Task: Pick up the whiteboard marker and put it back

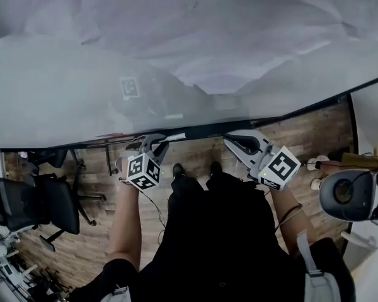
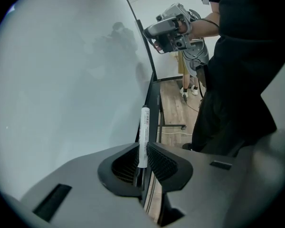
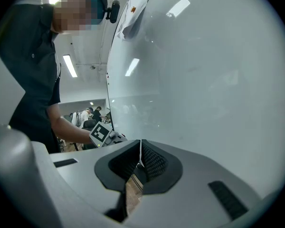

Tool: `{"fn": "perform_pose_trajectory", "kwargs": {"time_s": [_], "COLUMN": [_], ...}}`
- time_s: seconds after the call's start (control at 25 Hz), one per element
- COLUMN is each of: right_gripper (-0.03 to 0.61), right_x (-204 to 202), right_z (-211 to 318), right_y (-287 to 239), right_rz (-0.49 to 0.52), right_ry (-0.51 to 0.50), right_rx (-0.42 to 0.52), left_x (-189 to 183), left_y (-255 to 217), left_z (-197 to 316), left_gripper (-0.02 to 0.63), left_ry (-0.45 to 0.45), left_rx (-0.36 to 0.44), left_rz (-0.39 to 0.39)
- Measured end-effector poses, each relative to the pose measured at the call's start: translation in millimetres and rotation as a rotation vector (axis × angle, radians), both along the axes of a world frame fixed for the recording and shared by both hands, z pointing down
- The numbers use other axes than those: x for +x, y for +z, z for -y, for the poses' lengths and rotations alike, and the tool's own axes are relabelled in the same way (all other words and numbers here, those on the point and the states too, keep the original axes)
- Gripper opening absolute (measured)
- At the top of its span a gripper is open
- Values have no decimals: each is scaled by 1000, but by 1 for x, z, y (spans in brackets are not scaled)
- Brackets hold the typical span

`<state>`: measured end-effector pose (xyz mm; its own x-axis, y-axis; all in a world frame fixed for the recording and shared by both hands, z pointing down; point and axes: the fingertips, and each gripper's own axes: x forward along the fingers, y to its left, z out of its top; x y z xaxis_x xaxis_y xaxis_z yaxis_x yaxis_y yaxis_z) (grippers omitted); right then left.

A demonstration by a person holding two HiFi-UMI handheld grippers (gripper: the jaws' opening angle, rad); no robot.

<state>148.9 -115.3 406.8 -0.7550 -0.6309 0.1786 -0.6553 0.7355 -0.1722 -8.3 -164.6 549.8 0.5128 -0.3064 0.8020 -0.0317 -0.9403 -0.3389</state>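
The whiteboard marker (image 2: 143, 136), a white barrel with a dark end, sits clamped between the pads of my left gripper (image 2: 142, 161). In the head view the left gripper (image 1: 152, 145) holds the marker (image 1: 175, 135) level along the dark ledge (image 1: 283, 113) at the bottom of the whiteboard (image 1: 176, 49); whether it touches the ledge is not clear. My right gripper (image 1: 230, 141) hovers a little to the right by the same ledge. Its fingertips meet with nothing between them (image 3: 140, 146). Each gripper shows in the other's view: the right one (image 2: 168, 30), the left one (image 3: 104, 134).
A square marker tag (image 1: 130, 87) is stuck on the whiteboard. A black office chair (image 1: 50, 206) stands on the wooden floor (image 1: 195, 153) at the left. A grey round device (image 1: 353, 194) stands at the right. The person's feet (image 1: 195, 168) are close to the board.
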Motion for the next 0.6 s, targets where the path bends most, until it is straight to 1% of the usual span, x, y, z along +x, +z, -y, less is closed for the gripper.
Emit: {"fn": "perform_pose_trajectory", "kwargs": {"time_s": [0.36,0.6], "right_gripper": [25,25], "right_x": [7,10], "right_z": [-7,-9], "right_y": [3,4], "right_rz": [2,3], "right_ry": [24,38], "right_rx": [-6,-8], "left_x": [3,4], "left_y": [26,31], "left_z": [6,8], "left_gripper": [66,67], "left_ry": [14,8], "left_rx": [-10,-9], "left_rz": [84,117]}}
